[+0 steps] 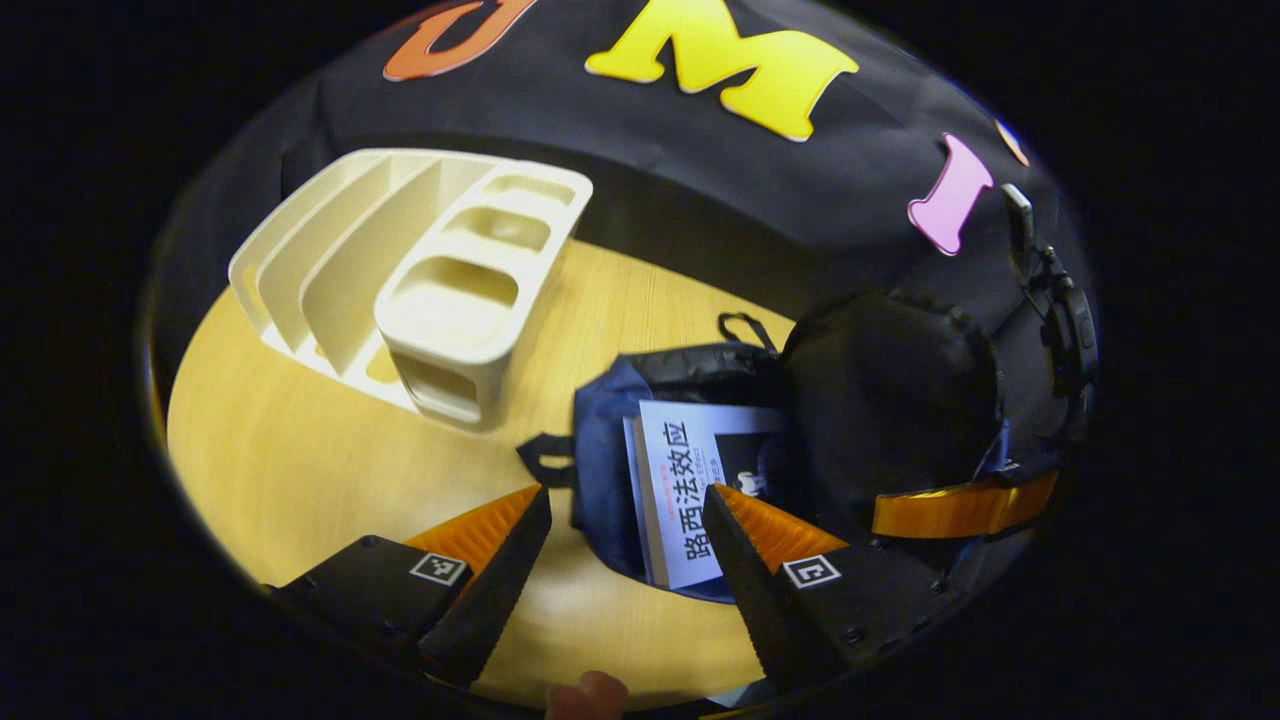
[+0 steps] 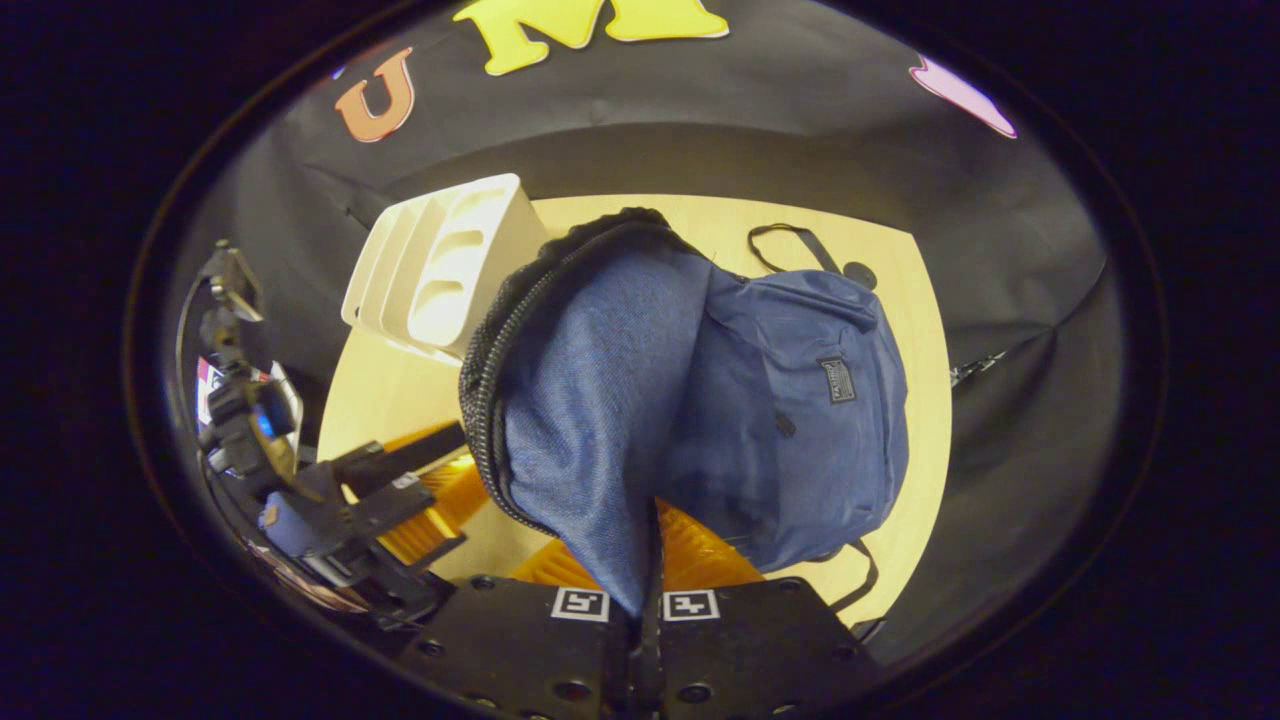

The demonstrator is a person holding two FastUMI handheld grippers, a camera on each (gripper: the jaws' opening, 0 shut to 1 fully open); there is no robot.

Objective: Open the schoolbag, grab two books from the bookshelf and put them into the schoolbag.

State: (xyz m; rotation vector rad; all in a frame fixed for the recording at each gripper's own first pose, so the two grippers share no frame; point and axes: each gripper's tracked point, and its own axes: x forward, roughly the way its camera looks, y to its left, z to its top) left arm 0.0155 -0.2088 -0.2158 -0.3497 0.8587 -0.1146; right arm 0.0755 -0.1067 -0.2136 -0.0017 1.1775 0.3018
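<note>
Pale wooden tabletop [image 1: 300, 470] carries a cream bookshelf organizer [image 1: 420, 280] with bare slots and, near it, a navy schoolbag [image 2: 790, 400] lying open. Two books [image 1: 680, 490] sit inside the schoolbag opening, white covers visible. Left gripper [image 1: 625, 540]: jaws spread, nothing between them, positioned just before the schoolbag mouth. Right gripper [image 2: 640, 590]: jaws pressed together, pinching the schoolbag's front flap [image 2: 580, 420], which is raised clear of the opening, zipper edge exposed.
</note>
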